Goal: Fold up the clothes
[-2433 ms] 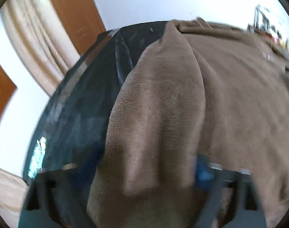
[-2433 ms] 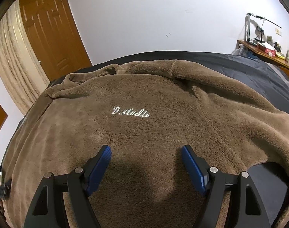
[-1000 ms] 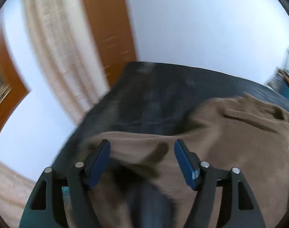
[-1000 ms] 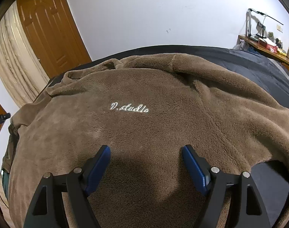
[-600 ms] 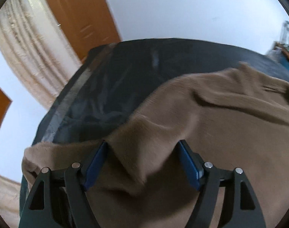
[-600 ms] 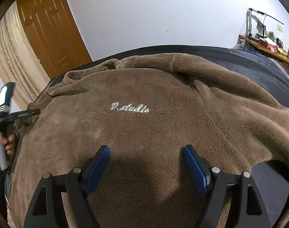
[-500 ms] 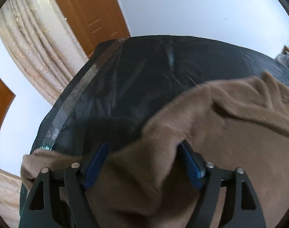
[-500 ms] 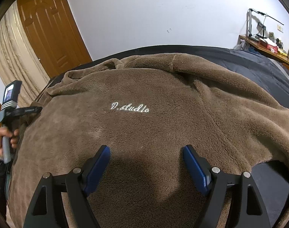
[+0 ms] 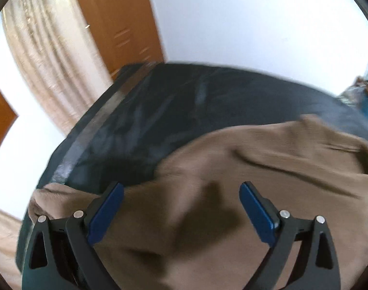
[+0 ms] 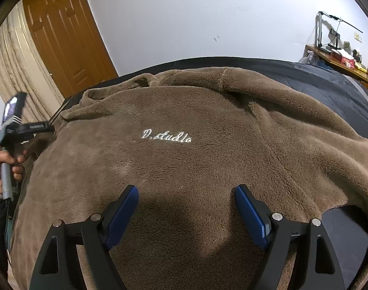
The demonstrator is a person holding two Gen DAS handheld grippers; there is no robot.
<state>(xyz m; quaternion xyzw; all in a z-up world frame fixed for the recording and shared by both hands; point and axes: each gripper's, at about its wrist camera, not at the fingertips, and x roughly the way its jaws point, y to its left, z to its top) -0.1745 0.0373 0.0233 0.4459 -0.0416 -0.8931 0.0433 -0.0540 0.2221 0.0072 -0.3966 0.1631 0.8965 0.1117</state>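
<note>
A brown fleece top (image 10: 208, 159) with white "D.studio" lettering (image 10: 166, 137) lies spread over a dark bed (image 10: 324, 77). My right gripper (image 10: 186, 191) is open and hovers just above the top's near part. My left gripper (image 9: 181, 188) is open and empty over the top's left side (image 9: 232, 193), where a sleeve part (image 9: 50, 195) hangs near the bed edge. In the right wrist view the left gripper's body (image 10: 19, 125) shows at the far left, held in a hand.
The bed's dark cover (image 9: 184, 111) lies bare beyond the top. A wooden door (image 10: 63, 36) and beige curtain (image 9: 46, 55) stand at the left. A desk with clutter (image 10: 341, 58) stands at the far right against the white wall.
My left gripper let go of the raised sleeve fold and opened. It then swung over the top's left edge. The right gripper has barely moved.
</note>
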